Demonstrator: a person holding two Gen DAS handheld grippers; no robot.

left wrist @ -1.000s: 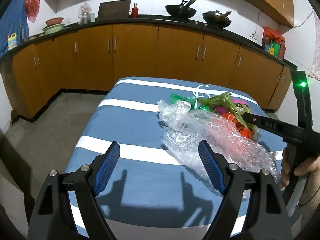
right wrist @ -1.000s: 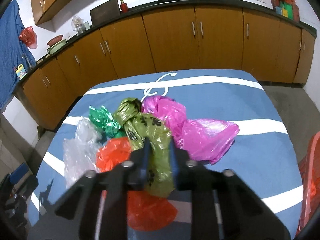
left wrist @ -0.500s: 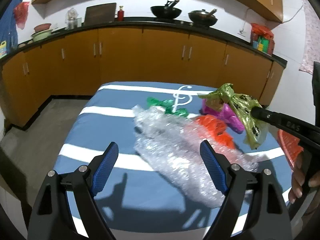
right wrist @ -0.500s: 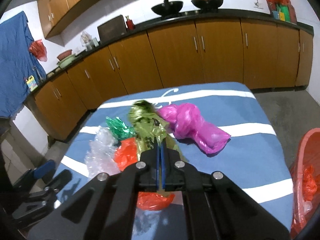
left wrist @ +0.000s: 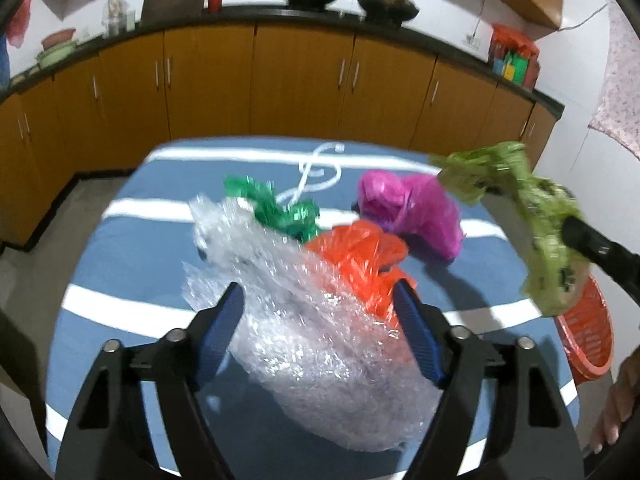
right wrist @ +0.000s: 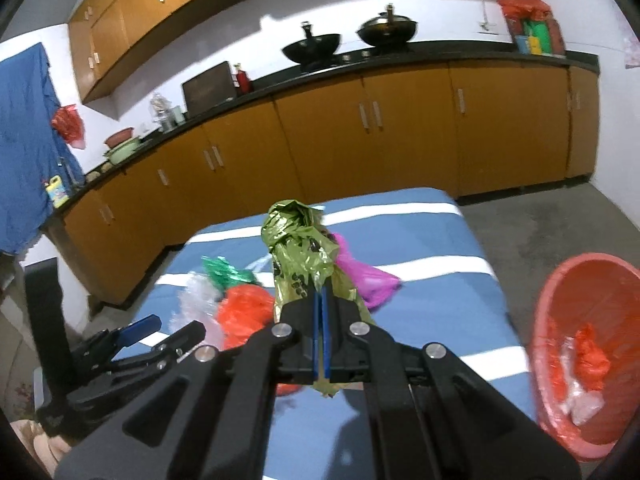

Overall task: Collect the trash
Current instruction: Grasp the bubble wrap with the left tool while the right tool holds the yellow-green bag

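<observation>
My right gripper (right wrist: 321, 300) is shut on an olive-green plastic bag (right wrist: 298, 248) and holds it in the air above the table; the bag also shows at the right of the left wrist view (left wrist: 536, 224). My left gripper (left wrist: 318, 320) is open, its jaws on either side of a clear bubble-wrap sheet (left wrist: 316, 328) on the blue striped table (left wrist: 120, 260). An orange bag (left wrist: 360, 256), a magenta bag (left wrist: 412, 208) and a green foil wad (left wrist: 276, 208) lie behind the wrap. A red basket (right wrist: 584, 344) with some trash in it stands at the table's right.
Wooden kitchen cabinets (right wrist: 360, 140) with a dark counter run along the back wall, with woks (right wrist: 312, 50) on top. Grey floor (right wrist: 560, 224) lies between the table and the cabinets. A blue cloth (right wrist: 24, 152) hangs at the left.
My right gripper has lifted the olive-green bag off the pile and carried it right, toward the red basket. My left gripper has moved forward over the bubble wrap.
</observation>
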